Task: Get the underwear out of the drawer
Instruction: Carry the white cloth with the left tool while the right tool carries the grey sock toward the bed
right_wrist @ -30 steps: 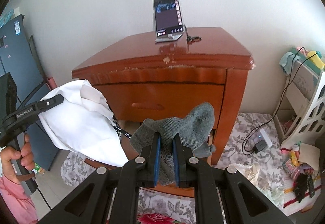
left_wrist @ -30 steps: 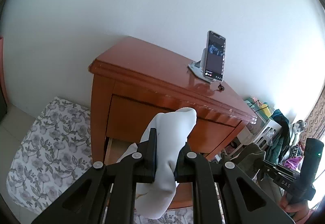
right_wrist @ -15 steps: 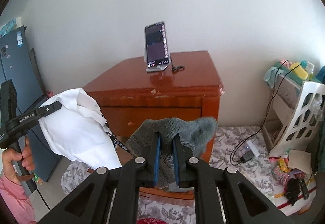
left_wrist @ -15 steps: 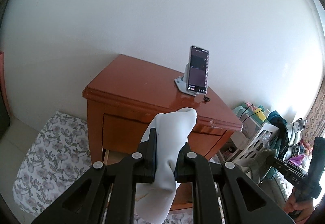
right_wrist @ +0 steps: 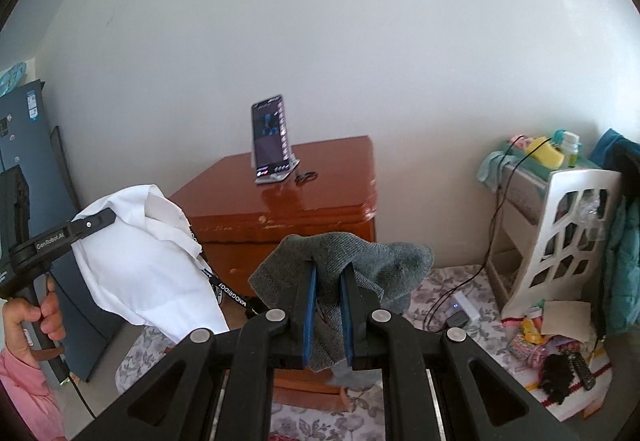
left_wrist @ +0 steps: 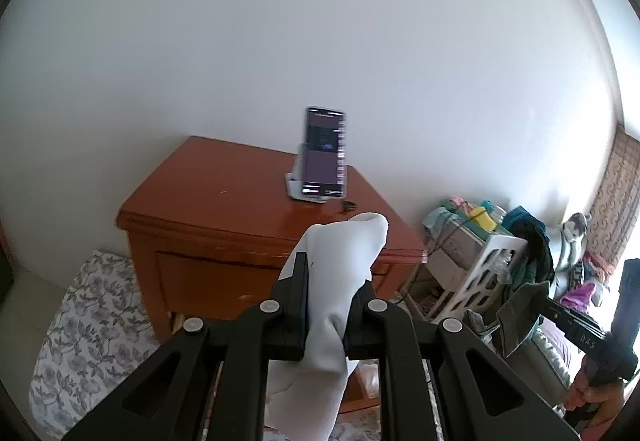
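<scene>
My left gripper (left_wrist: 326,281) is shut on a white piece of underwear (left_wrist: 340,253), which hangs down between its fingers. The right wrist view shows that white underwear (right_wrist: 148,265) held up at the left, clear of the wooden nightstand (right_wrist: 320,193). My right gripper (right_wrist: 328,273) is shut on a grey knitted piece of underwear (right_wrist: 360,253) that drapes over both fingertips. The open drawer (right_wrist: 308,389) shows only as a strip of its front low behind the right gripper's fingers. Both grippers are held in front of and above the nightstand (left_wrist: 224,181).
A phone on a stand (right_wrist: 270,137) sits on the nightstand top. A white plastic rack (right_wrist: 560,233) with clothes and bottles stands to the right, and a cable and charger (right_wrist: 456,317) lie on the floral mat (left_wrist: 92,321). A dark blue cabinet (right_wrist: 32,145) stands at the left.
Both grippers have risen and drawn back from the nightstand, each carrying its cloth. The nightstand now looks smaller and lower in both views. Neither grip has changed.
</scene>
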Action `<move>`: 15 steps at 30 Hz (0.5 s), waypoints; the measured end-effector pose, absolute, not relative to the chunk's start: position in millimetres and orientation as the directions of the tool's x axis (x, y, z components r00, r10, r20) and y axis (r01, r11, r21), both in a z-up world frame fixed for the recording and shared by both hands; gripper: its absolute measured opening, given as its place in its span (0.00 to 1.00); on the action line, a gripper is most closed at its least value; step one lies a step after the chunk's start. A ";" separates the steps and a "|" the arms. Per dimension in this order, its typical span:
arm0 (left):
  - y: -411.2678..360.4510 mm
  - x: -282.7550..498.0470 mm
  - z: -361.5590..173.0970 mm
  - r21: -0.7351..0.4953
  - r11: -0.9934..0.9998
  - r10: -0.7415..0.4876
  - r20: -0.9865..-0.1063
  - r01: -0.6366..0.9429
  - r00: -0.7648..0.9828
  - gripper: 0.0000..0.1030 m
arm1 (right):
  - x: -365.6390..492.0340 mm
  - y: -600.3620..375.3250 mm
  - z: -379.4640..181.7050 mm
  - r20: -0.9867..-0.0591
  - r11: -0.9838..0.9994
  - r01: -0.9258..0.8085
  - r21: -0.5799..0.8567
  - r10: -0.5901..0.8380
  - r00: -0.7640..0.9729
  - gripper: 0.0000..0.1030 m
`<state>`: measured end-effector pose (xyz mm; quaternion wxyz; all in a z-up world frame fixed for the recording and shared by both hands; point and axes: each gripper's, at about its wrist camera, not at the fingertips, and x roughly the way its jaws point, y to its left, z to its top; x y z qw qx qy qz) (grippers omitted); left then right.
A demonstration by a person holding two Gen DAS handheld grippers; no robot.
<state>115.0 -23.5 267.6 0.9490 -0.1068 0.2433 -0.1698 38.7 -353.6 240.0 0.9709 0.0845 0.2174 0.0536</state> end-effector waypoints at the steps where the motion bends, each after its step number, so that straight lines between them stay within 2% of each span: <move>1: -29.3 113.9 268.7 -0.282 0.918 -0.380 -0.425 0.278 0.822 0.12 | 34.1 -359.2 242.3 -0.407 0.981 -0.059 0.184 0.131 0.904 0.12; 15: -139.4 97.6 269.5 -0.229 0.878 -0.478 -0.455 0.420 0.752 0.12 | -13.7 -443.2 231.4 -0.406 0.976 0.065 0.209 0.026 0.914 0.12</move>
